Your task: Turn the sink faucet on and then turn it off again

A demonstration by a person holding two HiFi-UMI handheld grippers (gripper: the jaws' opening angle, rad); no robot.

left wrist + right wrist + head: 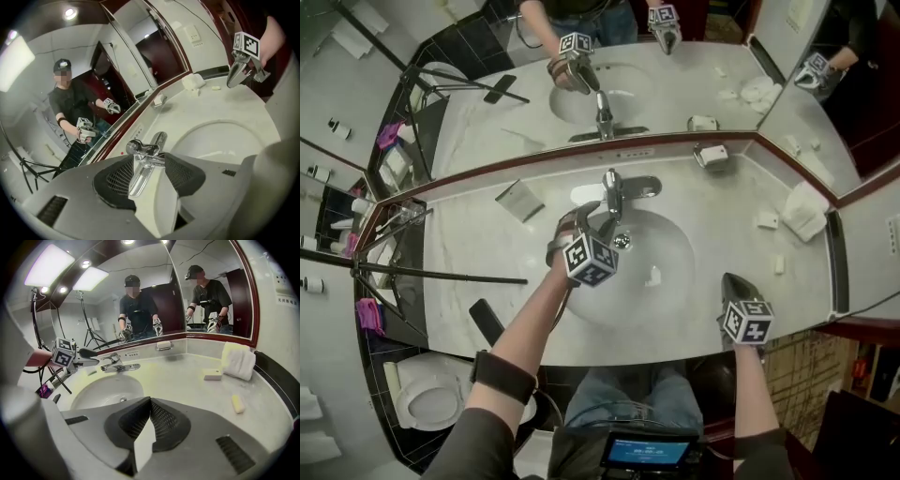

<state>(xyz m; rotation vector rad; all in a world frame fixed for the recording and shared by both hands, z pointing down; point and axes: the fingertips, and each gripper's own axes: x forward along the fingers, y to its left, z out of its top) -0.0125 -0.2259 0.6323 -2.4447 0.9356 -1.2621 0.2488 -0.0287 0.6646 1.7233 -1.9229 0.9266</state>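
Head view, pale marble counter [712,220], corner mirrors [694,94], left gripper [598,214] open at faucet [614,190], right gripper [731,281] closed, empty.

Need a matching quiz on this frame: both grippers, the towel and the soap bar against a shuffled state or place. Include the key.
Things:
1. left gripper
2. right gripper
3. folded white towel
4. small pale yellow soap bar

States and places:
A. lies flat on the pale stone countertop, nearer its front edge than the towel
B. jaws together, nothing between them
C. jaws apart, one on either side of the chrome faucet lever
D. sits in the countertop's far right corner

Pairs: 1-C, 2-B, 3-D, 4-A
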